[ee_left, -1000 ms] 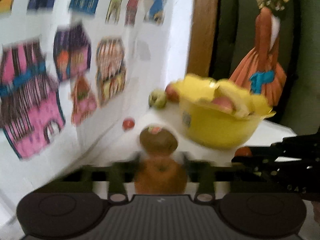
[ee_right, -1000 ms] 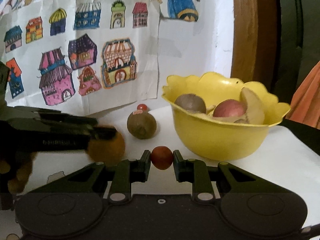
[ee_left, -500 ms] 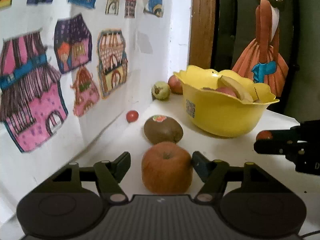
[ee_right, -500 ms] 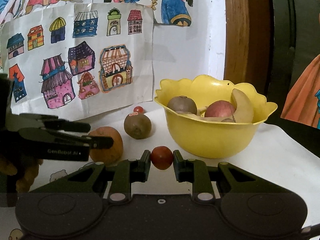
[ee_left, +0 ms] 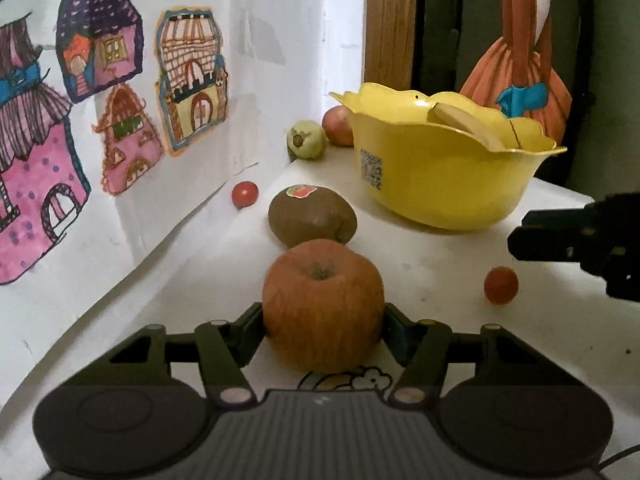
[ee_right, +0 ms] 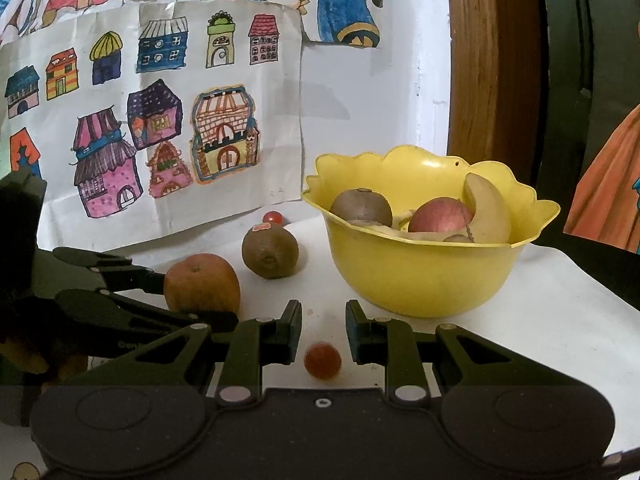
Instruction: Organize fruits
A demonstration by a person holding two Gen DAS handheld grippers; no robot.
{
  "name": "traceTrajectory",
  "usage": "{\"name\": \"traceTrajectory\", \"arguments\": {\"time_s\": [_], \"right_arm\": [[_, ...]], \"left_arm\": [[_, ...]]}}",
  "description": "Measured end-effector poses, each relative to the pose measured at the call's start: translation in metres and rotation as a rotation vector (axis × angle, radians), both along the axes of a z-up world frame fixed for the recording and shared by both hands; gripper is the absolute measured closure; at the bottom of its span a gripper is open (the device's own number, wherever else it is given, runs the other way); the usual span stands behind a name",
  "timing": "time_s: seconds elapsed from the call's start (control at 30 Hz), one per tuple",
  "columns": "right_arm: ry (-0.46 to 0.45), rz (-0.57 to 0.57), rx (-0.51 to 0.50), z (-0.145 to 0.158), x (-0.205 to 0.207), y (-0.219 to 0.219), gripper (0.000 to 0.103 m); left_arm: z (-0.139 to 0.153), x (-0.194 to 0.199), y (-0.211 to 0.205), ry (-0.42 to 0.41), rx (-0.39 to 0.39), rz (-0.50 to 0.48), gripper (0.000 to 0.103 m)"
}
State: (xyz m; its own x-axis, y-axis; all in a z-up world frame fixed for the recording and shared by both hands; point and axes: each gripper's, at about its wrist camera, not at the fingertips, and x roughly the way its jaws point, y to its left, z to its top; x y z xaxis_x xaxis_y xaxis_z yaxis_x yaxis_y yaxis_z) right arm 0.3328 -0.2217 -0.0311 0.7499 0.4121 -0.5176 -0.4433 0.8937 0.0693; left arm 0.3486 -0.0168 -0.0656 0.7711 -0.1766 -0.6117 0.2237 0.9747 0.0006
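While L gripper (ee_left: 323,326) clamps apple (ee_left: 322,325), R gripper (ee_right: 323,334) gapes, cherry tomato (ee_right: 322,360) loose, fingertips hidden.

The bowl (ee_right: 420,276) looks like glossy yellow plastic, the kiwi (ee_left: 312,216) matt and rough-skinned, the drawings (ee_right: 152,120) creased paper, the door frame (ee_right: 488,60) varnished wood.

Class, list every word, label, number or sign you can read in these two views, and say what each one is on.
"Gen...": pale lettering on the left hand-held gripper, cut off by the other gripper, the rest unreadable.
QR code sticker on the yellow bowl: a code, no readable words.
Fruit sticker on the kiwi: a picture, any print too small to read.
No other text shows.
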Motion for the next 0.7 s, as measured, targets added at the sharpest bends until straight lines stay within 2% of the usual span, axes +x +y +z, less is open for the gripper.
{"name": "traceTrajectory", "arguments": {"time_s": [0.33,0.7], "right_arm": [[0.04,-0.014,-0.01,-0.017,0.002,-0.003,0.075],[0.096,0.067,-0.052,-0.029,0.027,0.026,0.069]], "left_arm": [[0.002,-0.002,0.002,0.01,-0.029,0.011,0.037],[0.002,-0.004,0.014,0.018,-0.06,0.058,0.037]]}}
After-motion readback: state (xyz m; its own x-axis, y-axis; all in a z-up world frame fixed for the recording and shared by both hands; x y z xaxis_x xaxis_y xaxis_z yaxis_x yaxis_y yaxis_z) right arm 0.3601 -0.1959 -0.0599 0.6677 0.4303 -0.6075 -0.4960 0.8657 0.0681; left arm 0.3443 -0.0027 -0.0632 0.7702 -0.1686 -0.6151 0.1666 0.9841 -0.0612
